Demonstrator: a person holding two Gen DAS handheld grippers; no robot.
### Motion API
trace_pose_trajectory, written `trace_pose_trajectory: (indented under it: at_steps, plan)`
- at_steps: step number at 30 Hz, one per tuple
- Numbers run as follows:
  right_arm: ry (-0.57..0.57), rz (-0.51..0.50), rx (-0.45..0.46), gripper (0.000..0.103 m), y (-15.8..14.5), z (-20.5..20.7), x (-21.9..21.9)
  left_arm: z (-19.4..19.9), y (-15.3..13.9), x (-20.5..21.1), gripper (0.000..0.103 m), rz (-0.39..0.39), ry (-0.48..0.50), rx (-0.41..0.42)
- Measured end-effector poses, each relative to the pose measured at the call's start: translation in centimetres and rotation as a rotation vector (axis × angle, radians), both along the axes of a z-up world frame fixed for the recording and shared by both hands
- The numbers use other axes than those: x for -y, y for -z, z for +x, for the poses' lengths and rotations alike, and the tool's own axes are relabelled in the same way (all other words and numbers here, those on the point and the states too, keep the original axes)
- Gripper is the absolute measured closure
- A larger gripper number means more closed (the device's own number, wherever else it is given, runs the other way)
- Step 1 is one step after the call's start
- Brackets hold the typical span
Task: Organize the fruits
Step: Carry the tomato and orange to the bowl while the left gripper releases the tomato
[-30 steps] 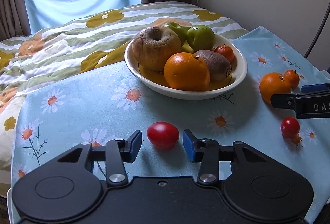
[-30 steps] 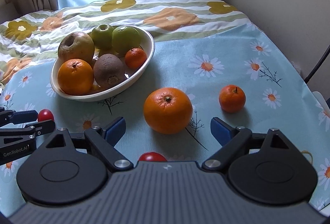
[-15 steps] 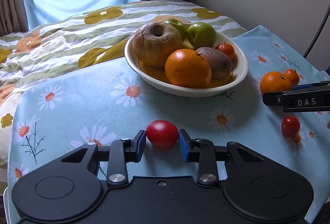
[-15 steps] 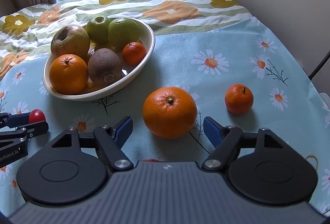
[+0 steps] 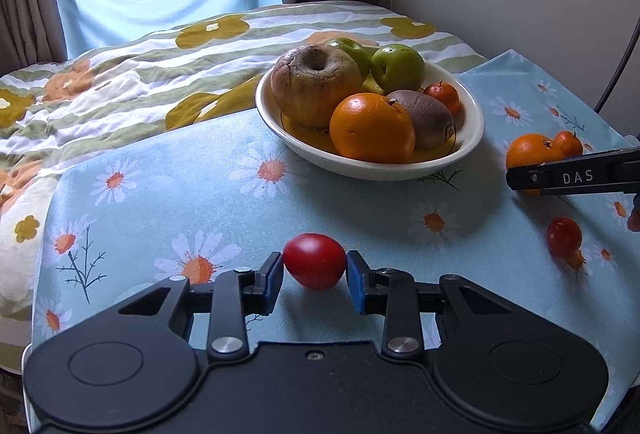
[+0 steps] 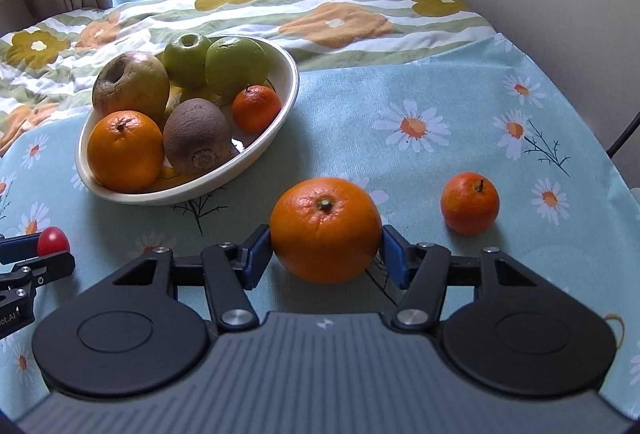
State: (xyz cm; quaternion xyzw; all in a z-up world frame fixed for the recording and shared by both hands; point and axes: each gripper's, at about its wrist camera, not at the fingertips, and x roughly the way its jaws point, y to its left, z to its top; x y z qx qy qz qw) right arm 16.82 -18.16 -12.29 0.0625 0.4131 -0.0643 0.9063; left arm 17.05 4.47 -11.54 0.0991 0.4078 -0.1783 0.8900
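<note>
Smooth oval red tomato (image 5: 315, 260) pinched between left claw (image 5: 315, 276) pads; dimpled round orange (image 6: 326, 229), near white ceramic bowl (image 6: 256, 154), touched by just-closing right claw (image 6: 326, 254) on daisy-print cloth.

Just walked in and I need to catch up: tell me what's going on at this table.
A person is tidying fruit with a handheld gripper in each hand. The left gripper is shut on a red tomato on the daisy cloth. The right gripper's jaws have just been closing around a large orange, pads at its sides. The white bowl already holds several fruits; a small mandarin and another tomato still lie loose.
</note>
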Motion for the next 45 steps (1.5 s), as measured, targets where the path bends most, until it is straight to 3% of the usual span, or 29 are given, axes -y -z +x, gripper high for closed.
trace_pose_trajectory:
  at_steps: [10, 25, 36, 45]
  plan:
    - [-0.035, -0.008, 0.023, 0.031, -2.3, -1.1, -0.7, -1.4, -2.7, -0.8, 0.065, -0.013, -0.032, 0.021]
    - [-0.072, -0.014, 0.153, 0.031, -11.1, -2.9, -0.9, -2.8, -10.2, 0.0, 0.065, -0.074, -0.01, 0.125]
    - [-0.208, -0.008, 0.185, 0.031, -13.7, 0.3, 1.6, -1.4, -12.8, 4.0, 0.065, -0.08, -0.098, 0.167]
    - [-0.309, 0.001, 0.176, 0.031, -13.9, 4.1, 3.6, 2.4, -12.0, 8.1, 0.065, -0.05, -0.151, 0.161]
